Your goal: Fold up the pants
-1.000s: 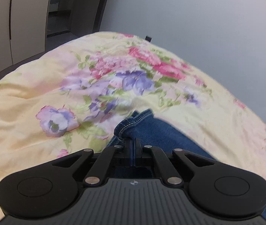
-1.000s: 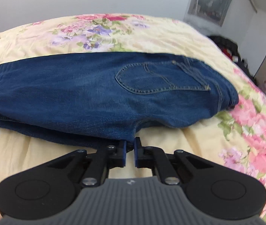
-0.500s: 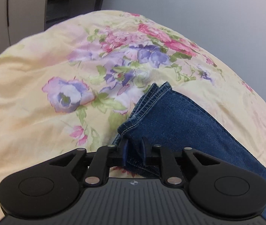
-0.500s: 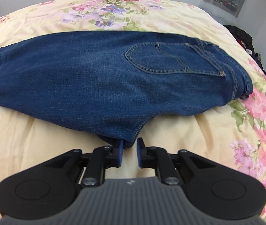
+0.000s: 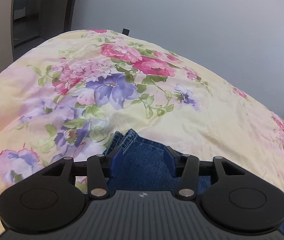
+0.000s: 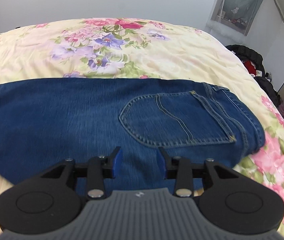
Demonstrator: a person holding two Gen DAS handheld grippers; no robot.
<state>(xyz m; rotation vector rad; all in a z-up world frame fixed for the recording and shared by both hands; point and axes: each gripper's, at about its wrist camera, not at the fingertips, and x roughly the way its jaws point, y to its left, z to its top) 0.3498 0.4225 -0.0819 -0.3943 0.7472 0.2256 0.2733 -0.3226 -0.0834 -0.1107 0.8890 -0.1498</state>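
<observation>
Blue jeans (image 6: 82, 116) lie folded lengthwise across the floral bed, back pocket (image 6: 174, 120) up and waistband at the right. My right gripper (image 6: 139, 160) is open and empty, just above the seat of the jeans. In the left wrist view the leg hems (image 5: 128, 138) lie stacked on the cover. My left gripper (image 5: 143, 160) is open over the hem end, with denim showing between its fingers.
The yellow floral bed cover (image 5: 162, 100) spreads around the jeans. A grey wall stands behind the bed. Dark bags and clothes (image 6: 250, 58) lie on the floor at the right of the bed. A doorway (image 5: 32, 10) shows at the far left.
Both grippers have opened wide: the left let go of the leg hem, the right let go of the jeans' lower edge. The right gripper moved forward over the seat.
</observation>
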